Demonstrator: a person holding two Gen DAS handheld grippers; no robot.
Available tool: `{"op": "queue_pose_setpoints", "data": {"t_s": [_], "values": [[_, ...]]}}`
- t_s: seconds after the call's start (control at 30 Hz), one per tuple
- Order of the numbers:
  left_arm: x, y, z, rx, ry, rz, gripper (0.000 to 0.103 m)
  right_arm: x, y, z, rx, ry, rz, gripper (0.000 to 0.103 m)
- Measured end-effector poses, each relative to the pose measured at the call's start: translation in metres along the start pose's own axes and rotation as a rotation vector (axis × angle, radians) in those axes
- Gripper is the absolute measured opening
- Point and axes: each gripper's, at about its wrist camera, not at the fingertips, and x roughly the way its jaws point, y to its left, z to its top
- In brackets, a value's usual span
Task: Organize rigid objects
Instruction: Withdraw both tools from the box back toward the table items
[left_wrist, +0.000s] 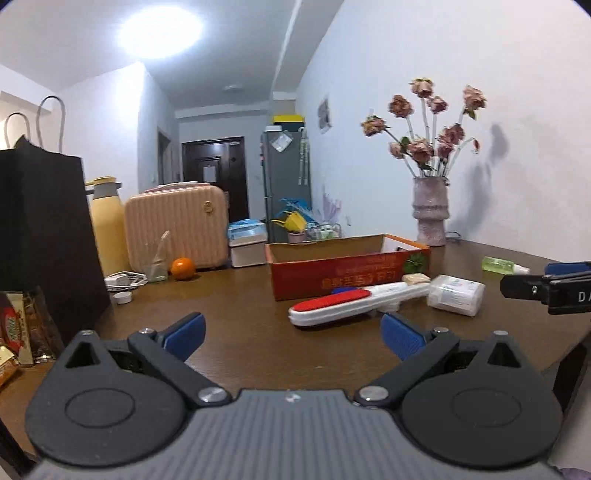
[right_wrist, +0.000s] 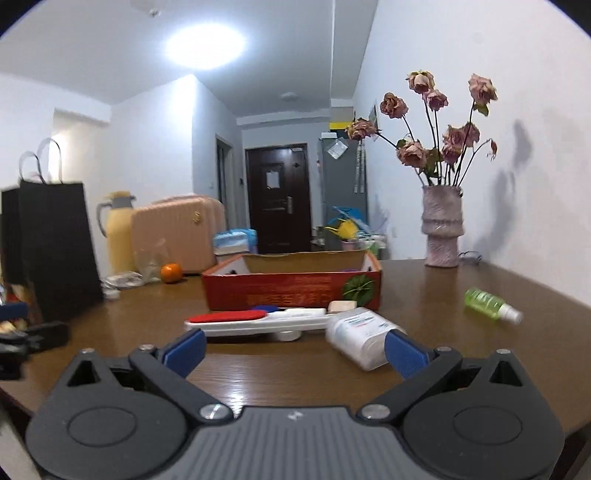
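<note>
Both grippers hovering low over table (left_wrist: 240, 295), jaws wide apart, gripping nothing. Right gripper (right_wrist: 295, 349) sitting nearer: white bottle (right_wrist: 360, 336) lying just ahead-right, touching its right finger, long axis running near-far. Lint brush (right_wrist: 255, 319) lying crosswise, left-right, just near of red box (right_wrist: 291, 291). Left gripper (left_wrist: 293, 332) facing brush. Box lettering upside down, unreadable; "DA" showing on right gripper body.

The red box's (right_wrist: 291, 290) contents stay hidden behind its wall — lettering blurred.
</note>
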Motion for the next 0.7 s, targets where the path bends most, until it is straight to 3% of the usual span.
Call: {"op": "queue_pose_setpoints", "data": {"t_s": [0.13, 0.23, 0.3, 0.37, 0.53, 0.7], "values": [[0.003, -0.012, -0.005, 0.016, 0.007, -0.028, 0.103, -0.009, -0.002, -0.005, 0.009, 0.002, 0.014, 0.103], [0.011, -0.016, -0.009, 0.013, 0.030, -0.034, 0.103, -0.004, -0.011, -0.009, 0.040, -0.019, 0.114, 0.103], [0.018, -0.015, -0.011, 0.002, 0.048, -0.035, 0.103, 0.001, -0.018, -0.015, 0.088, -0.034, 0.112, 0.103], [0.025, -0.013, -0.013, -0.002, 0.060, -0.031, 0.103, 0.010, -0.021, -0.019, 0.074, -0.001, 0.098, 0.103], [0.047, -0.009, -0.017, -0.019, 0.095, -0.007, 0.103, 0.038, -0.014, -0.020, -0.120, 0.143, 0.063, 0.103], [0.078, -0.006, -0.012, -0.022, 0.146, -0.009, 0.103, 0.062, -0.027, -0.011, -0.096, 0.199, 0.048, 0.103]]}}
